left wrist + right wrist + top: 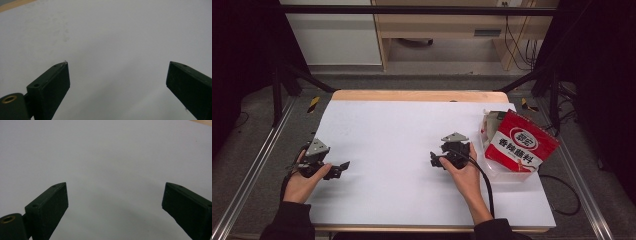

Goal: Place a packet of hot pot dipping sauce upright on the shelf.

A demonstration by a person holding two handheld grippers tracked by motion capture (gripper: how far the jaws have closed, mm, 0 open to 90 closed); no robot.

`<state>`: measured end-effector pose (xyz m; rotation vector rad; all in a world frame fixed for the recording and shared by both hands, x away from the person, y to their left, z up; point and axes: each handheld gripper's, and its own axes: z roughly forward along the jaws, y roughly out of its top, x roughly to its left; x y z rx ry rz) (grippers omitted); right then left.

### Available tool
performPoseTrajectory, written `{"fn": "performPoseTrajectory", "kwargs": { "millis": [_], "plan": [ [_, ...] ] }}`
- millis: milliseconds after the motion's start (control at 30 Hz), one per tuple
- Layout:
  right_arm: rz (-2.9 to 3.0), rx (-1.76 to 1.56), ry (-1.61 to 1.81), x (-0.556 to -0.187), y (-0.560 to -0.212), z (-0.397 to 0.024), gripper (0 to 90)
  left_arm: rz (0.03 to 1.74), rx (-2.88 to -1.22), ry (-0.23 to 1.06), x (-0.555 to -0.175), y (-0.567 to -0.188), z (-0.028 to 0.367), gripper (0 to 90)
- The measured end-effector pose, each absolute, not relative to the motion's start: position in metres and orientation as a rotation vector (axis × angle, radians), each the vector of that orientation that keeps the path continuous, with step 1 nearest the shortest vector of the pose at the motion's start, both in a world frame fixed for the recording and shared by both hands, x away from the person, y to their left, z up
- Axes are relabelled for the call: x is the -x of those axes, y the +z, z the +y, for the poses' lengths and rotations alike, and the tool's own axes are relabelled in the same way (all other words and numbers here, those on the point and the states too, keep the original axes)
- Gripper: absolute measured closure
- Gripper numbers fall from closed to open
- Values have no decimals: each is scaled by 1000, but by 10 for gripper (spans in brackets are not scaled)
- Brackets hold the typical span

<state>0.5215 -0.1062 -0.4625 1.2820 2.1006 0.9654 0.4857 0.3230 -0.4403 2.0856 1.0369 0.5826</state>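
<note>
The left gripper (337, 169) is lying low over the white sheet (402, 130) near its left edge, its black jaws pointing toward the middle of the table; in the left gripper view (117, 75) those jaws are standing wide apart with nothing between them, only bare white surface ahead and a sliver of the wooden table edge (15, 5) showing at the top left corner. The person's left hand (304, 177) is cupping the gripper from behind and below, palm turned inward, with the dark sleeve (289, 222) coming in from the bottom left. The right gripper (436, 160) is resting just right of the sheet's centre, its jaws aimed leftward toward the other gripper; in the right gripper view (115, 195) its jaws are likewise spread wide and holding nothing, facing plain white sheet with a hint of wood at the top right corner. The right hand (464, 172) is gripping it from behind, the forearm angling up from the bottom right, and a black cable (484, 185) is trailing back along the wrist. Each gripper is carrying a grey three-cornered plate on top. Just beside the right gripper, at the sheet's right edge, a red and white packet with printed characters (523, 142) is leaning tilted in a clear plastic container (507, 172).
</note>
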Motion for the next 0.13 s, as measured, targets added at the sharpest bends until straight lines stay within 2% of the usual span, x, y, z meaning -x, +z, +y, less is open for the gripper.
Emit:
{"fn": "performPoseTrajectory", "kwargs": {
  "millis": [133],
  "plan": [
    [2117,-1269,955,-516,-464,-104,73,1033,-2077,582,-485,-439,322,52]
  ]
}}
